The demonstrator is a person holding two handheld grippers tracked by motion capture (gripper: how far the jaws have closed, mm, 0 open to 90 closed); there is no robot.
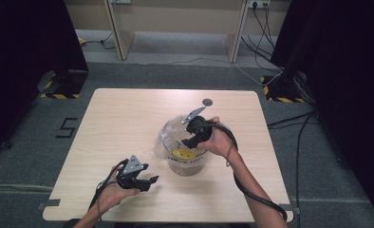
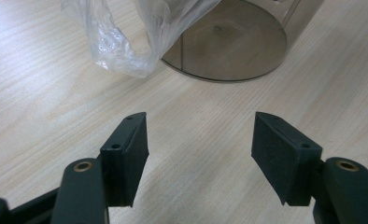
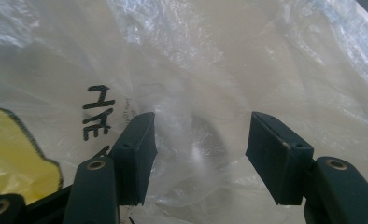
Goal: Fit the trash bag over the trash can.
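Plastic bag (image 1: pixel 175 135) w/ yellow print lines clear bin (image 1: pixel 187 166); right tool (image 1: pixel 191 137) inside, open.

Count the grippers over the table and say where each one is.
2. The left gripper sits low over the near left of the table, jaws open. The right gripper reaches into the bag-lined clear container, jaws apart.

Bench left half: bare wood of the bench (image 1: pixel 123 123), open passage.
Centre right: clear bin (image 1: pixel 185 164) lined with a plastic bag (image 1: pixel 168 137) blocks the way.
Upper right: small grey disc (image 1: pixel 207 101) lies flat.
Bin mouth: crowded by right gripper (image 1: pixel 191 135).
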